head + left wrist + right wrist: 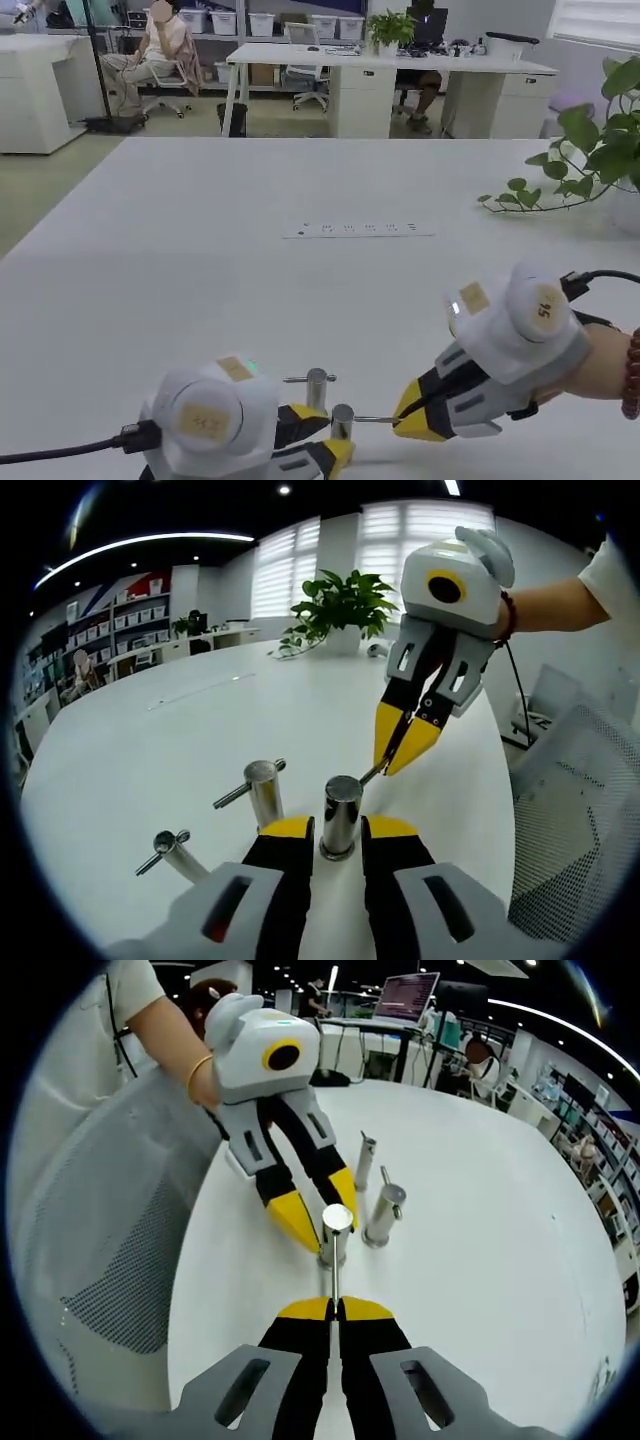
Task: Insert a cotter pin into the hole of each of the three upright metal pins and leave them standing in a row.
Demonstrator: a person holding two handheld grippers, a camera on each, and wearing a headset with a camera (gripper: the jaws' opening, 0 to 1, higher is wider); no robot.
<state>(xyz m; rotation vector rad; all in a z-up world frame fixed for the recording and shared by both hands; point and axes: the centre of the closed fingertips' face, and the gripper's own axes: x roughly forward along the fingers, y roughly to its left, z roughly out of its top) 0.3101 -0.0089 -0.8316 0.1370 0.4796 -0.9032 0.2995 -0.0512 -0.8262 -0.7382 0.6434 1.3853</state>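
The nearest metal pin [342,805], upright on the white table [200,250], is being clasped at its base by the left gripper [339,826]. A cotter pin [334,1280] is being pinched in the right gripper [335,1307], with its tip at the pin's top. A second pin [263,790] and a third pin [178,852] are standing beside it, each crossed by a cotter. The stickers [545,306] on the grippers are too blurred to read. Office desks and a potted plant [600,150] are being seen beyond.

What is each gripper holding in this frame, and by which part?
The left gripper clamps the nearest metal pin by its lower shaft, near the base. The right gripper pinches a cotter pin by its rear end, its tip at that pin's top.
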